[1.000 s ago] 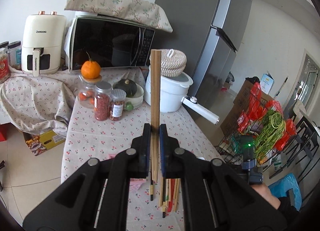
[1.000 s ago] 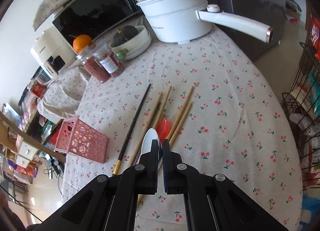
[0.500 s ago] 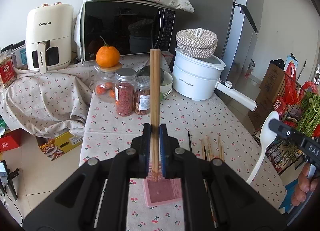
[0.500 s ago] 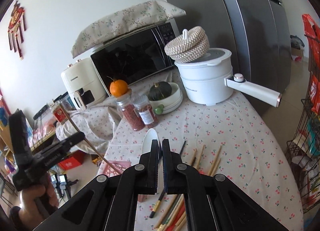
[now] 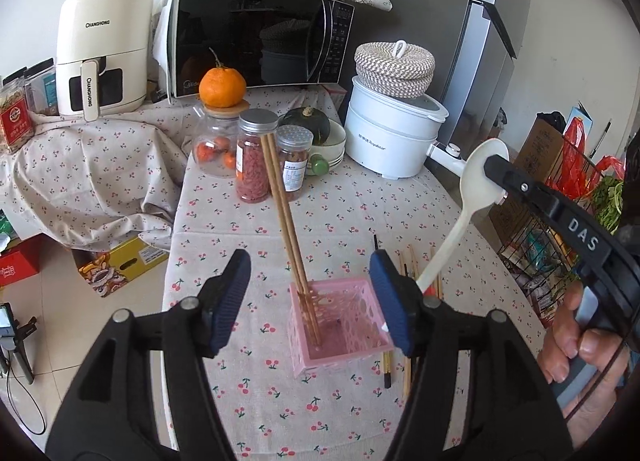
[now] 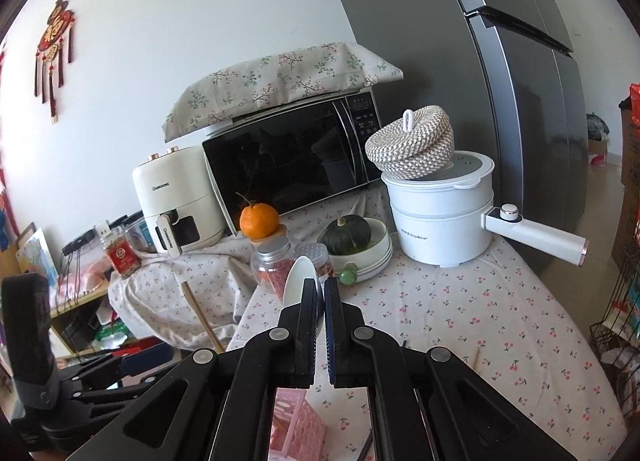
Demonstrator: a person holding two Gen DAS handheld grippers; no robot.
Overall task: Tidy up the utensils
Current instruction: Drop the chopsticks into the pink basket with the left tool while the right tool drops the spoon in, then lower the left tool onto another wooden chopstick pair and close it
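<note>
A pink lattice basket (image 5: 360,353) stands on the cherry-print tablecloth. A pair of wooden chopsticks (image 5: 285,217) stands in its left corner, leaning back and left. My left gripper (image 5: 310,301) is open and empty above the basket, its jaws wide apart on either side of it. My right gripper (image 6: 322,293) is shut on a white spoon (image 6: 301,279), held bowl up. In the left wrist view the spoon (image 5: 472,189) hangs at the right with its handle end by the basket's right rim. The basket (image 6: 298,427) shows under the right gripper.
More chopsticks (image 5: 408,265) lie on the cloth right of the basket. Behind stand jars (image 5: 256,157), an orange (image 5: 222,87), a bowl with a squash (image 5: 310,125), a white pot (image 5: 394,137), a microwave (image 5: 256,37) and an air fryer (image 5: 102,57). A wire rack (image 5: 560,197) stands right.
My left gripper opened and let go of the chopsticks, which now stand in the basket. My right gripper brought the spoon up and over to the basket's right side.
</note>
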